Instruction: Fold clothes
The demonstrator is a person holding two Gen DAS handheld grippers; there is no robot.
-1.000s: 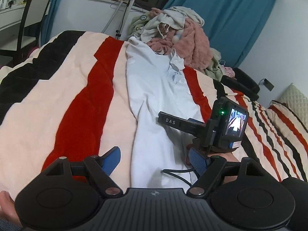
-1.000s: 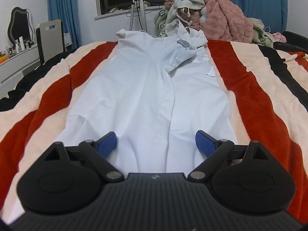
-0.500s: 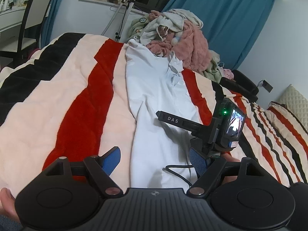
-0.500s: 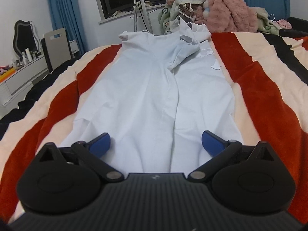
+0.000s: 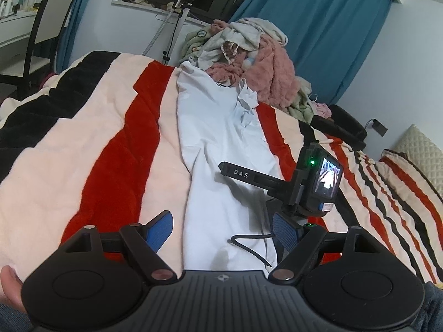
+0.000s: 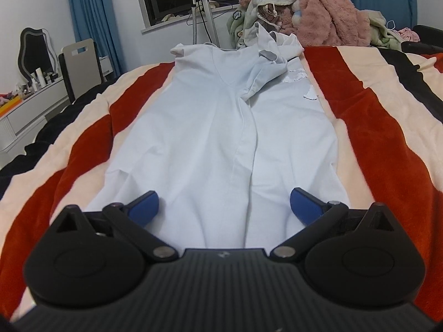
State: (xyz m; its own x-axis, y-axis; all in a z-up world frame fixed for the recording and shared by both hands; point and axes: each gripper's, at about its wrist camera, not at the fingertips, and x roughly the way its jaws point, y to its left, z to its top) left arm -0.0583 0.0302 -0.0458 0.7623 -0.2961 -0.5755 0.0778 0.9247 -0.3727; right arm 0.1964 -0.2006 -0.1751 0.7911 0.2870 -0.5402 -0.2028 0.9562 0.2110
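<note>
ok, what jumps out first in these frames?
A long pale blue garment lies stretched down the middle of the red, cream and black striped blanket. Behind its far end sits a heap of unfolded clothes. Both hand-held grippers, right and left, are open over its near end.

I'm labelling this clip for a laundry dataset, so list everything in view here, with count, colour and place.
shirt: one, pale blue, laid flat lengthwise on the bed, sides folded in
blanket: one, red, cream and black stripes, covering the bed
clothes pile: one heap, pink, grey and green, at the far end of the bed
garment steamer stand: one, white and black, by the window
curtains: blue, beside the window
chair: one, grey back, at the white dresser on the left
mirror: one, black frame, on the dresser
pillow: one, cream quilted, far right
left gripper: open, blue pads, over the shirt's near edge
right gripper: jaws just opened wide, over the shirt's hem
</note>
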